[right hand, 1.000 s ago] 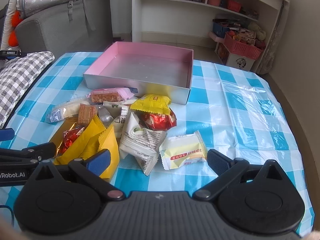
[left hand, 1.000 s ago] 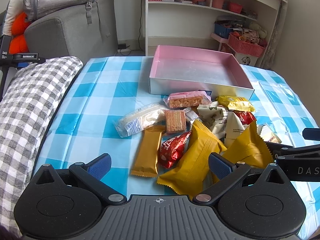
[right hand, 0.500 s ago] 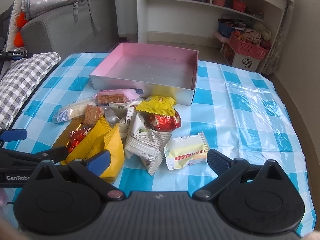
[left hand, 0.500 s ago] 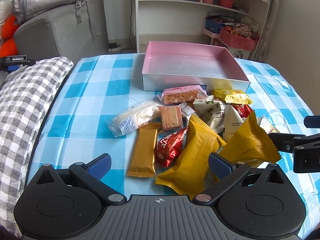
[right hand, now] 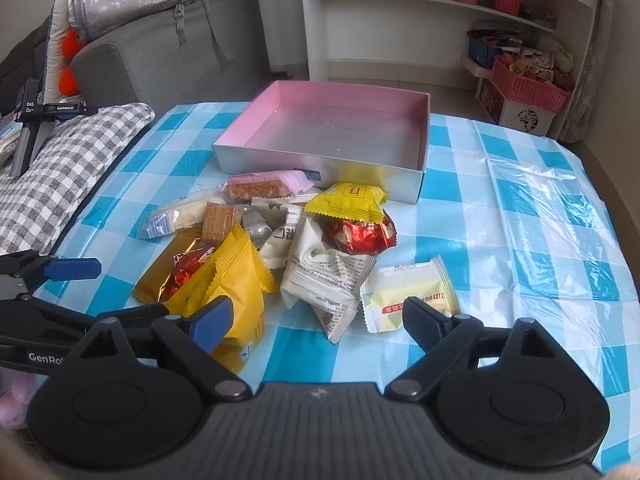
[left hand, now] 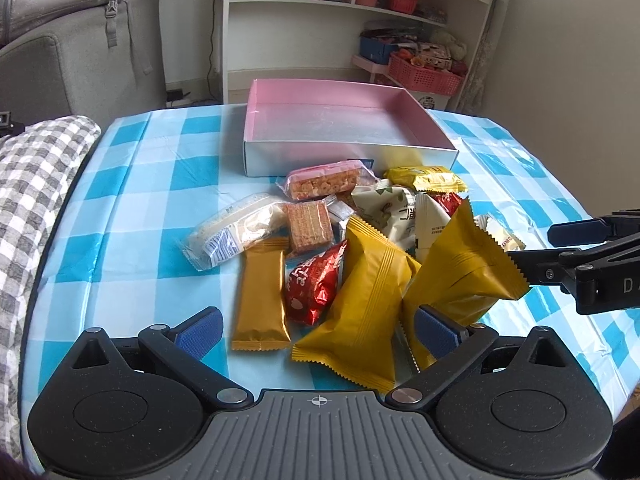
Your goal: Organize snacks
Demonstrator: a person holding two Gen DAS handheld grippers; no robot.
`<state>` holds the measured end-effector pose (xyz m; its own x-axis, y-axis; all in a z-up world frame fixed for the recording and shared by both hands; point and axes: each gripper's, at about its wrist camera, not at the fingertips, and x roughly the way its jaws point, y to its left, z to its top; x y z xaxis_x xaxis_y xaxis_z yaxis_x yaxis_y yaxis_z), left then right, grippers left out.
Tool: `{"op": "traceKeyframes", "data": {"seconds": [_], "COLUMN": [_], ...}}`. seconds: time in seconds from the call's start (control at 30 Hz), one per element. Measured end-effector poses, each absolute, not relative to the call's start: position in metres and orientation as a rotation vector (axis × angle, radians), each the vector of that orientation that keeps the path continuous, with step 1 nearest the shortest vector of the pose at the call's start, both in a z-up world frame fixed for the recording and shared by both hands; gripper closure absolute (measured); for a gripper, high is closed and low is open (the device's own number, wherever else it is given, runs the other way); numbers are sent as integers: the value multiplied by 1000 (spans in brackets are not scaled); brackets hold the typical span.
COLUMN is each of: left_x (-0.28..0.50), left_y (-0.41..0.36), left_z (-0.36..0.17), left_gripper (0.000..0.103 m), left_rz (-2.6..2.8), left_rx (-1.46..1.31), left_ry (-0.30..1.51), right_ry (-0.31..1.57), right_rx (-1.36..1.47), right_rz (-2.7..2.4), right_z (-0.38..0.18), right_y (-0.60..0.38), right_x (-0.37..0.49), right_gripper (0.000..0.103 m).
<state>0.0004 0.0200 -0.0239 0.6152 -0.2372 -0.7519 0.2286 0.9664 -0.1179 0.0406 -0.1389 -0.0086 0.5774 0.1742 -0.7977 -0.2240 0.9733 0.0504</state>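
Note:
A heap of wrapped snacks lies on the blue checked tablecloth point(left hand: 160, 200) in front of an empty pink-lined box point(left hand: 344, 128), which also shows in the right wrist view point(right hand: 332, 136). Nearest my open left gripper point(left hand: 318, 330) are two yellow bags point(left hand: 372, 304), a red pack point(left hand: 316, 280) and a gold bar point(left hand: 262, 296). My open right gripper point(right hand: 316, 320) hovers over a white bag point(right hand: 324, 280) and a pale yellow packet point(right hand: 412, 292). Both grippers hold nothing.
A grey checked cushion point(left hand: 36, 184) lies at the table's left edge, a grey sofa point(right hand: 168, 52) behind it. White shelves point(left hand: 360, 12) and red baskets point(right hand: 528, 88) stand beyond the box. Clear plastic film point(right hand: 552, 200) covers the cloth at right.
Both grippers have drifted slightly, shifting the views; the snacks and box stay put. The jaws stay open.

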Motion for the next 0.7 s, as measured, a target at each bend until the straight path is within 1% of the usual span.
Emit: {"op": "traceKeyframes", "data": {"seconds": [0.13, 0.33, 0.37, 0.43, 0.5, 0.53, 0.6, 0.7], "left_x": [0, -3, -4, -4, -4, -4, -3, -2], "left_y": [20, 13, 12, 10, 9, 8, 7, 3], "left_z": [-25, -22, -22, -22, -23, -23, -25, -27], "left_gripper": [11, 28, 32, 39, 48, 50, 57, 62], "left_rz": [-311, -372, -383, -396, -410, -417, -434, -465], "left_rx": [32, 47, 52, 55, 54, 54, 53, 51], "left_ry": [833, 809, 805, 808, 810, 810, 816, 821], "right_ry": [953, 950, 957, 973, 994, 1003, 1009, 1012], "right_rx": [36, 104, 107, 105, 113, 119, 134, 168], "right_rz": [297, 396, 405, 406, 406, 405, 399, 417], "right_z": [-10, -5, -5, -9, -13, -15, -17, -18], "right_y": [-143, -139, -137, -135, -134, -134, -135, -137], "right_x": [42, 33, 33, 34, 35, 36, 36, 36], "right_gripper": [24, 25, 25, 28, 32, 35, 37, 38]}}
